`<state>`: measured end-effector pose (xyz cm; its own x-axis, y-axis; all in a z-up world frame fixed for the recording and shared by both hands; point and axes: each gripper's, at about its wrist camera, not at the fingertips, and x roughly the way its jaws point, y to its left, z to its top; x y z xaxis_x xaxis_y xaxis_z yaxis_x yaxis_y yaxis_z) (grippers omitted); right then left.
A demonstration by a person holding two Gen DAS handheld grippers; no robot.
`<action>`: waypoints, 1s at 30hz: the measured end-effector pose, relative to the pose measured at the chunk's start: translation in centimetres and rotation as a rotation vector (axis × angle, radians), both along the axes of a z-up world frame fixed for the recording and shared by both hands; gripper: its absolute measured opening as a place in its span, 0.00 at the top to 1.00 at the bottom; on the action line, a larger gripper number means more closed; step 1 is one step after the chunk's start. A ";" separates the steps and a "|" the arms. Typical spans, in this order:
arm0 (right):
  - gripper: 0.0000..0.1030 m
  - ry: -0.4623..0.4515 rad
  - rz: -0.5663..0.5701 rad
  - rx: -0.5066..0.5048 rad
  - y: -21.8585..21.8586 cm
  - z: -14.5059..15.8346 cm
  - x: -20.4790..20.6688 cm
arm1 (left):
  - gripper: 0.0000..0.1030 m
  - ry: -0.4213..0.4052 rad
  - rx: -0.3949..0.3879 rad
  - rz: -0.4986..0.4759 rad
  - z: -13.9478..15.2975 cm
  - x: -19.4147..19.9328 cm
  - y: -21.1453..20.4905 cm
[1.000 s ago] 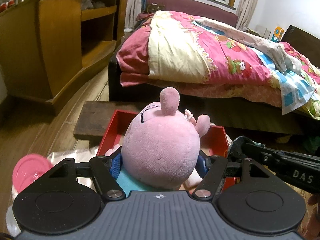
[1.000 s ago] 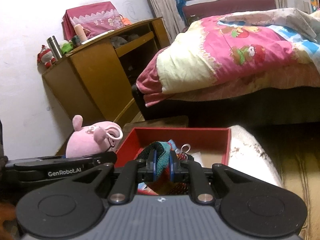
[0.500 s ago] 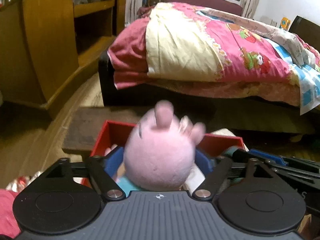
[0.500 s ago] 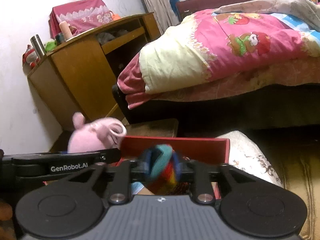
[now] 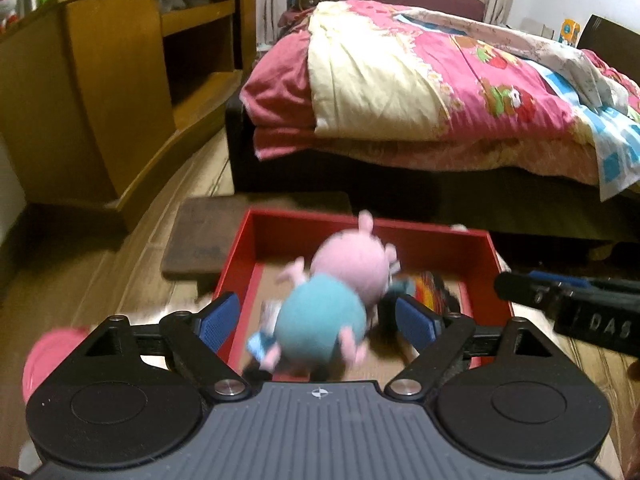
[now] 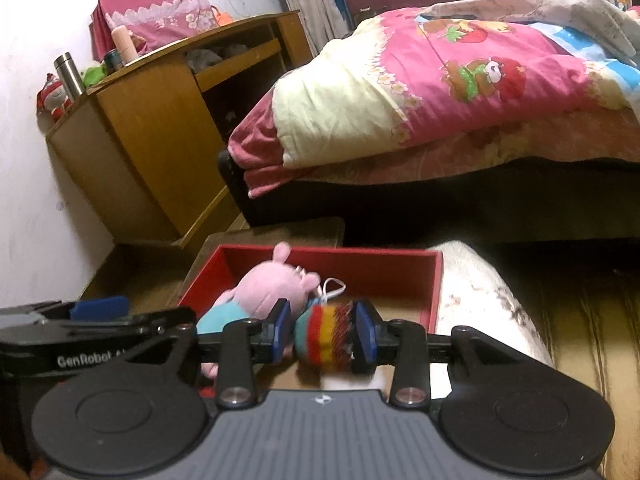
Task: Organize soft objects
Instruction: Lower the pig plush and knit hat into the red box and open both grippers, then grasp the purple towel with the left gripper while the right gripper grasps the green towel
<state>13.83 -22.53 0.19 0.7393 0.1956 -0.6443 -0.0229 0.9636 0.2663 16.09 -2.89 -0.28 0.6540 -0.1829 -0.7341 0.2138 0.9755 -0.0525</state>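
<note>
A pink pig plush (image 5: 344,280) in a teal dress lies blurred inside the red box (image 5: 360,220), head toward the far wall. My left gripper (image 5: 318,318) hangs open over the box's near edge, its blue pads well clear of the plush on both sides. In the right wrist view the same plush (image 6: 268,288) rests at the left of the box (image 6: 360,254). My right gripper (image 6: 322,330) is opening. A small striped knit toy (image 6: 324,336) sits loosely between its pads, with a gap on the left. From the left view that toy (image 5: 430,294) is inside the box.
A bed with a pink quilt (image 5: 400,80) stands behind the box. A wooden cabinet (image 5: 100,80) is at the left. A dark board (image 5: 200,236) lies on the floor by the box's far left corner. A pale cushion (image 6: 480,300) borders the box's right side.
My left jaws spread and the pig plush dropped from them into the red box. My right jaws parted from the striped toy they were squeezing. Both grippers sank toward the box.
</note>
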 end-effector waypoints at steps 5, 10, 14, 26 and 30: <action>0.87 0.016 0.027 -0.011 1.1 0.2 -3.5 | 0.20 0.085 -0.031 -0.050 -1.4 -3.1 0.3; 0.86 0.053 0.027 0.000 1.1 -0.6 -6.5 | 0.20 0.113 -0.016 -0.083 -2.6 -5.4 -0.8; 0.86 0.081 0.022 -0.007 0.6 -1.4 -8.4 | 0.20 0.178 -0.029 -0.105 -4.3 -7.4 -1.2; 0.86 0.149 0.048 0.061 1.2 -2.6 -11.9 | 0.61 0.338 0.035 -0.169 -8.8 -9.1 -2.7; 0.86 0.173 0.076 0.070 1.7 -3.2 -11.7 | 0.82 0.347 -0.027 -0.143 -8.2 -8.6 -1.6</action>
